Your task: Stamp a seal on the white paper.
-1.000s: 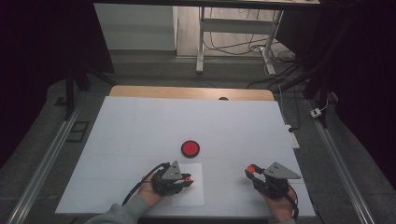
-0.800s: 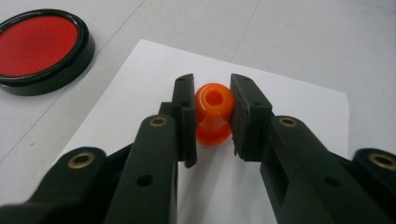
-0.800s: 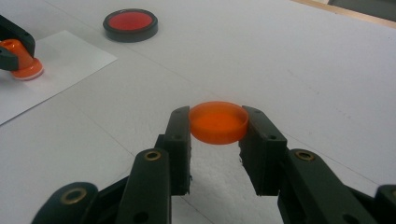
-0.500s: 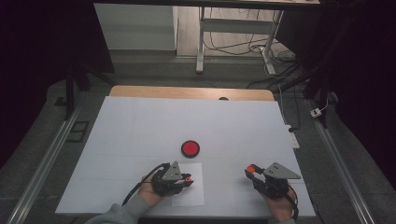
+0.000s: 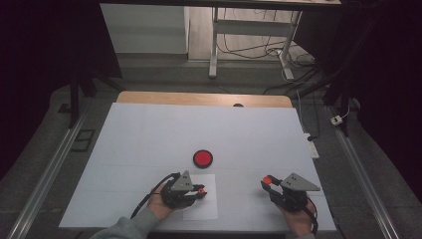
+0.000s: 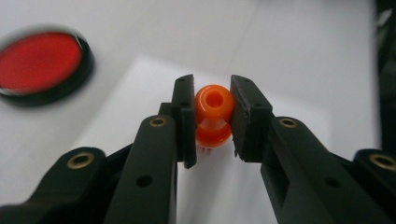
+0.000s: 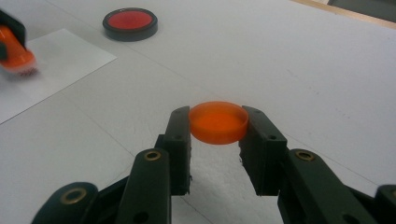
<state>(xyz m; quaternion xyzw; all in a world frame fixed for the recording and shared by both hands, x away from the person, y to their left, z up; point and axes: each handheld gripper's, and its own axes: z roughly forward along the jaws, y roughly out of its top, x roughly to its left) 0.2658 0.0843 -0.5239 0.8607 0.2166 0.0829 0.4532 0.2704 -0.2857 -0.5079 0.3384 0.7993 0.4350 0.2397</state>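
On the white bench (image 5: 149, 134) lie one red ink pad (image 5: 203, 158) and one paper sheet (image 5: 206, 206), over which the left gripper (image 6: 212, 116) fingers clench one orange stamp (image 6: 213, 116), while the right gripper (image 7: 217, 123) fingers clamp one orange cap (image 7: 218, 122) well apart

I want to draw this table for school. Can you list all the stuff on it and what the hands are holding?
orange stamp: 1, orange, held over the paper.
orange cap: 1, orange disc, held above the table.
ink pad: 1, red in a black rim, mid-table.
paper sheet: 1, white, near edge.
table: 1, white top.
left gripper: 1, black, fingers shut on the stamp.
right gripper: 1, black, fingers shut on the cap.
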